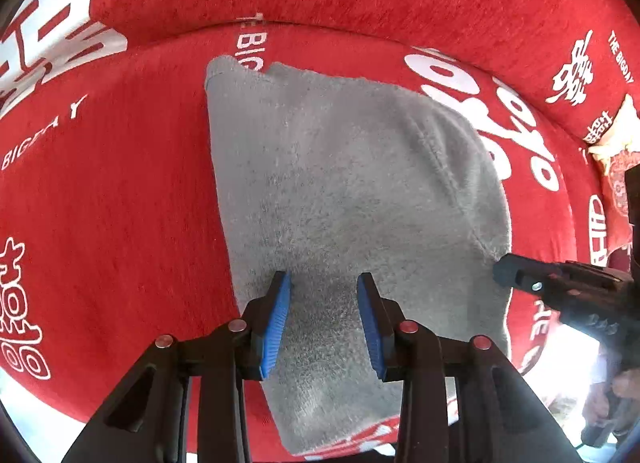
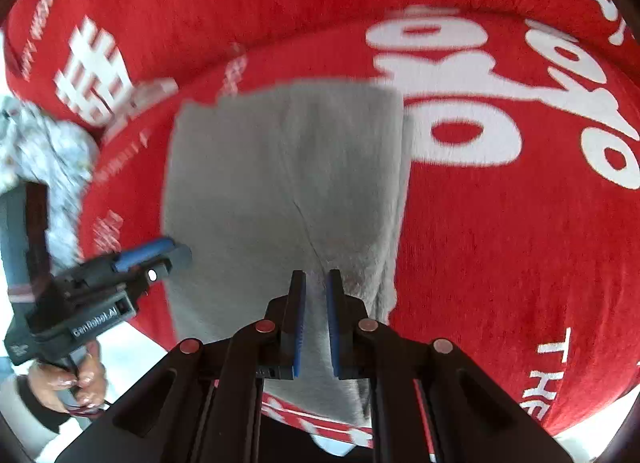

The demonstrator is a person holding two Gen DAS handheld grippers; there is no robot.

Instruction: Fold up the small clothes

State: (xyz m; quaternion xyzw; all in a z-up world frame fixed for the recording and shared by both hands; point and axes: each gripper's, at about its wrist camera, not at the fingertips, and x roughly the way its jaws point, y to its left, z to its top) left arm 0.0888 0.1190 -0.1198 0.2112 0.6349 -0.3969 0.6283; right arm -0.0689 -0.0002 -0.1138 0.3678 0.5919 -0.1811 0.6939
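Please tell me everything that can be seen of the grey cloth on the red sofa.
The grey cloth is soft and fleecy, like plush. It lies flat on the seat of the red sofa, already folded to a narrow shape, with a seam or fold line curving along one side. One end reaches towards the backrest, the other hangs over the seat's front edge. The left gripper stands open above it; the right gripper is nearly shut. Whether either touches it is unclear.

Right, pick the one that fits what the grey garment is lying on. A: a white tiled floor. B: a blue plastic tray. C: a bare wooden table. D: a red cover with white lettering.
D: the grey garment lies spread flat on a red cover printed with white lettering and characters, visible all around it in both wrist views.
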